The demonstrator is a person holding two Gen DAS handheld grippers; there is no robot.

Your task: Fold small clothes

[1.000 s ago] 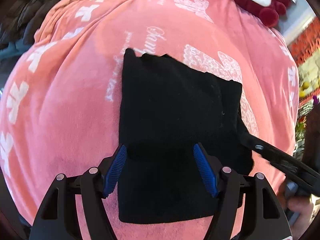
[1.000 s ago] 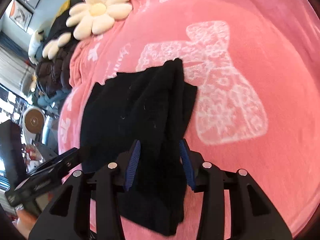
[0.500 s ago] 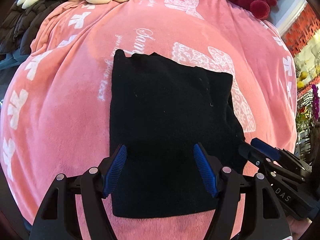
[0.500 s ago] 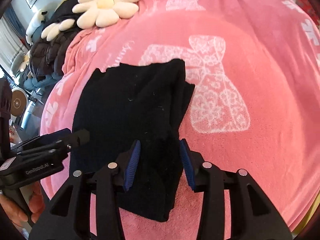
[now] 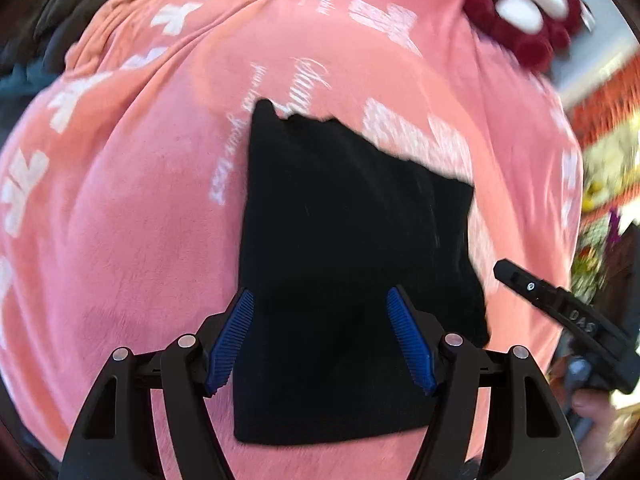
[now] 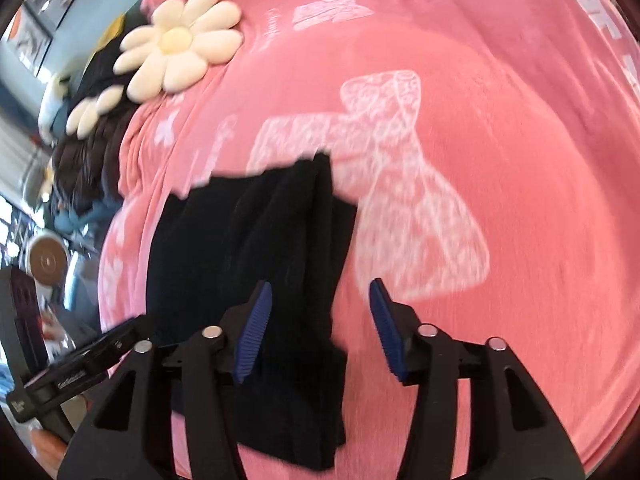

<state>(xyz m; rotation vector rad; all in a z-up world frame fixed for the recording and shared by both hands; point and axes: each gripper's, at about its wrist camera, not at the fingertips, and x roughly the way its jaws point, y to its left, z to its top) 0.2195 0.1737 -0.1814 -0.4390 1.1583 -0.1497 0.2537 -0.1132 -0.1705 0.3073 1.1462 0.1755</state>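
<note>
The right gripper (image 6: 320, 332) has spread its jaws since half a second ago, letting go of the black garment's right edge. From the left: broad bare pink blanket (image 5: 120, 220) gives free room beyond the garment's straight left edge. The left gripper (image 5: 320, 340) hovers over the near part of the black garment (image 5: 340, 260), jaws wide apart, holding nothing. The folded garment lies flat mid-blanket. Right of it, more open blanket; the right gripper straddles its right edge, empty

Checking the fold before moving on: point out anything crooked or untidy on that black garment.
The black garment is not squared up: its far edge is stepped and jagged, and along its right side a bunched, ridged layer sits off the layer beneath. It lies on the pink blanket; both grippers are open.
</note>
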